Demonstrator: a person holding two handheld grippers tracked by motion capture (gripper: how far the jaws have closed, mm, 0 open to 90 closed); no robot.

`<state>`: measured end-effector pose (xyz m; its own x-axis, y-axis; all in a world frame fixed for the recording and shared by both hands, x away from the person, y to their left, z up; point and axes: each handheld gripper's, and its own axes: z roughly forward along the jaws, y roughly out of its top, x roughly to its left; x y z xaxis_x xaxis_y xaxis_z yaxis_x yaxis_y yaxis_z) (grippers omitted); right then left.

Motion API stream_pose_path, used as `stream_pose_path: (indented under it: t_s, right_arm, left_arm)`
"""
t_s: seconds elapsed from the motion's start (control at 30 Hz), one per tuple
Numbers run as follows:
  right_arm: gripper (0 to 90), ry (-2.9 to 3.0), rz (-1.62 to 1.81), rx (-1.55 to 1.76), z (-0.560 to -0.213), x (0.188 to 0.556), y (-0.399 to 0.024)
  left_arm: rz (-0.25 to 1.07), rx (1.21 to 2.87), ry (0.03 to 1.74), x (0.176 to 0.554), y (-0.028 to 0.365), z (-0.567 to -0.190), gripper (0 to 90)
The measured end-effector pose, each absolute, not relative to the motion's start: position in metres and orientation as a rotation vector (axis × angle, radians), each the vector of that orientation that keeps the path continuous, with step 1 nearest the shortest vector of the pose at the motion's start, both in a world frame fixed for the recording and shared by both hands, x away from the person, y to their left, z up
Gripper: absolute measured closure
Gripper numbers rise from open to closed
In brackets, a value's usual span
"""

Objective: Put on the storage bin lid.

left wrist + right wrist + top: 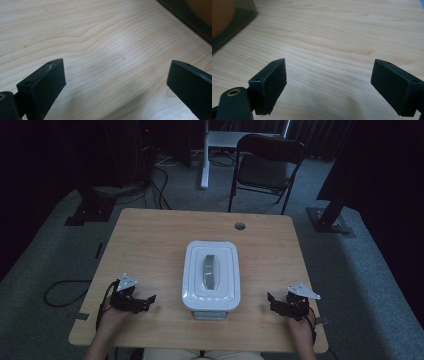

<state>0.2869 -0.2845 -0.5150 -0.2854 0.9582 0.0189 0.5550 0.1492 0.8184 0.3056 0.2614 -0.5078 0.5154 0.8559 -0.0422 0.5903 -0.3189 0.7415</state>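
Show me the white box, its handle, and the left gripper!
white box [192, 270], high view, left side of its lid.
handle [210, 272], high view, middle of the grey grip.
left gripper [148, 301], high view, between its open jaws.

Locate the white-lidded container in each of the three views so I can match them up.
High view: container at table centre, between the grippers.
Left gripper view: its dark wall cuts the top right corner.
Right gripper view: its wall fills the top left corner.
Shared landmark: the wood-grain table.
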Motion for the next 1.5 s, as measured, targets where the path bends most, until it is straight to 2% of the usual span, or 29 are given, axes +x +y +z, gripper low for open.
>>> stream_pose_path:
  t_s: [0.1, 0.47, 0.73, 1.1, 1.5]
  right_arm:
    - [12.9, 1.900, 1.008, 1.456, -0.516, 0.284, -0.291]
    - [12.9, 1.869, 0.982, 1.510, -0.519, 0.278, -0.310]
    - [12.9, 1.817, 0.967, 1.549, -0.520, 0.277, -0.319]
    - [13.1, 1.745, 0.894, 1.668, -0.525, 0.279, -0.334]
    - [13.3, 1.782, 0.821, 1.734, -0.527, 0.284, -0.335]
  left_arm:
    - [0.523, 2.003, 1.195, 0.301, 0.268, -0.506, 2.7]
    - [0.528, 1.984, 1.294, 0.288, 0.293, -0.509, 2.7]
    - [0.578, 1.952, 1.388, 0.281, 0.304, -0.508, 2.7]
    - [0.651, 1.900, 1.521, 0.283, 0.321, -0.511, 2.7]
    - [0.652, 1.918, 1.576, 0.286, 0.324, -0.521, 2.7]
